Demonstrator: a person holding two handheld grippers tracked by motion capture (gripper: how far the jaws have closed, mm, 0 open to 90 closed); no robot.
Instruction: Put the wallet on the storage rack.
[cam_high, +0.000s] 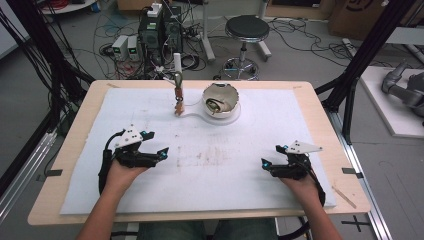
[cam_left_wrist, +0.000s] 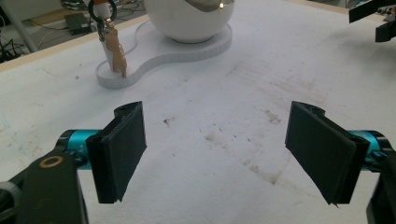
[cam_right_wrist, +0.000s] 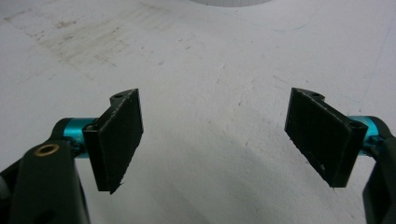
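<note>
Both claws rest spread and empty on the desk's white mat (cam_high: 250, 185) — left claw (cam_high: 159, 151), right claw (cam_high: 266, 163). The bowl (cam_high: 220, 99) and the keys (cam_high: 178, 95) on their stand sit well ahead at the far edge. Nothing is begun — next, probably a forward reach toward them.

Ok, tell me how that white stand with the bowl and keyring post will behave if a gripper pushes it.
The white stand sits flat and broad, so it would likely slide on the sheet rather than tip. The round bowl might rock. The keyring hangs loose from the post and would probably swing.
</note>
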